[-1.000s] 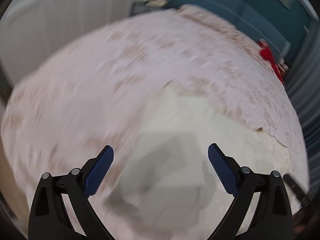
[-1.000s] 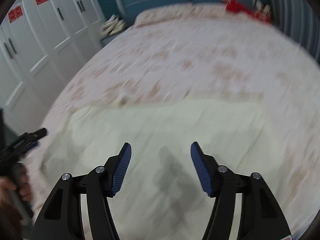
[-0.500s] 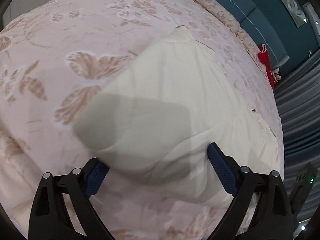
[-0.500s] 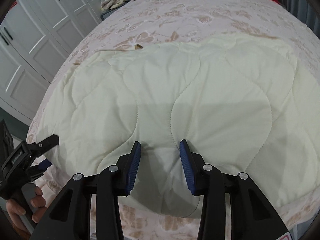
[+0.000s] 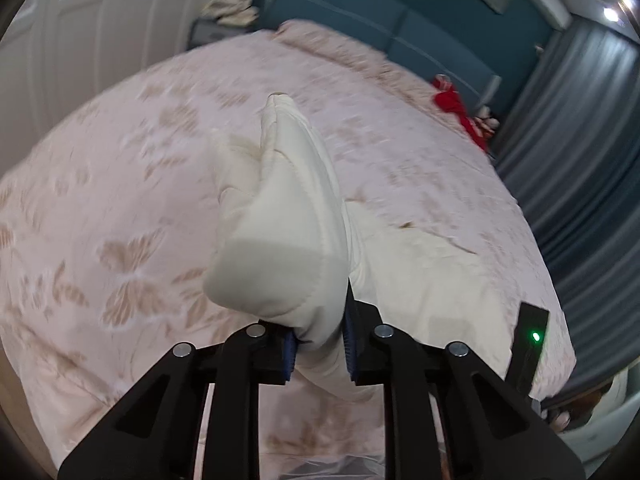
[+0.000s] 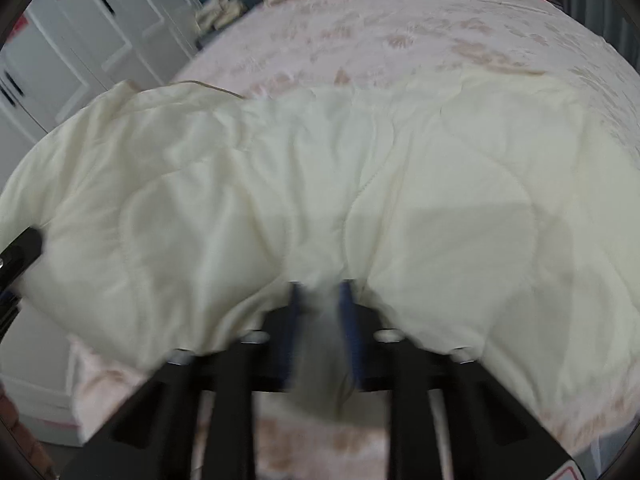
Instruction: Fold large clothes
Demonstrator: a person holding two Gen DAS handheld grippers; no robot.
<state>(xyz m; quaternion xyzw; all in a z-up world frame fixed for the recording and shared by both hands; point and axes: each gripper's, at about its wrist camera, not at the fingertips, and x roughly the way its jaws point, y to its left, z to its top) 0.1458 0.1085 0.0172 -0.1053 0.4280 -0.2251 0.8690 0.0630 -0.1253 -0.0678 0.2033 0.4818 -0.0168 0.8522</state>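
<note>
Tongs, left [image 5: 318, 346]: mine, pinching the cream quilt's [image 5: 280, 216] near corner, raised for folding. Tongs, right [image 6: 322, 320]: clamped on its near edge. Quilt [image 6: 320, 184] spread across the floral bed [image 6: 400, 32], near side.

Cream quilted garment [image 6: 400, 184], pink butterfly-print bedspread [image 5: 120, 208], blue fingers [image 5: 289, 354]

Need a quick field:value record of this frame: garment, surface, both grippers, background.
garment: cream quilted garment, spread across the bed, near edge bunched and lifted
surface: bedspread, pink with tan floral print
left gripper: shut on a fold of the garment
right gripper: shut on the garment's near edge; view blurred
background: red item, white wardrobe, grey curtains
</note>
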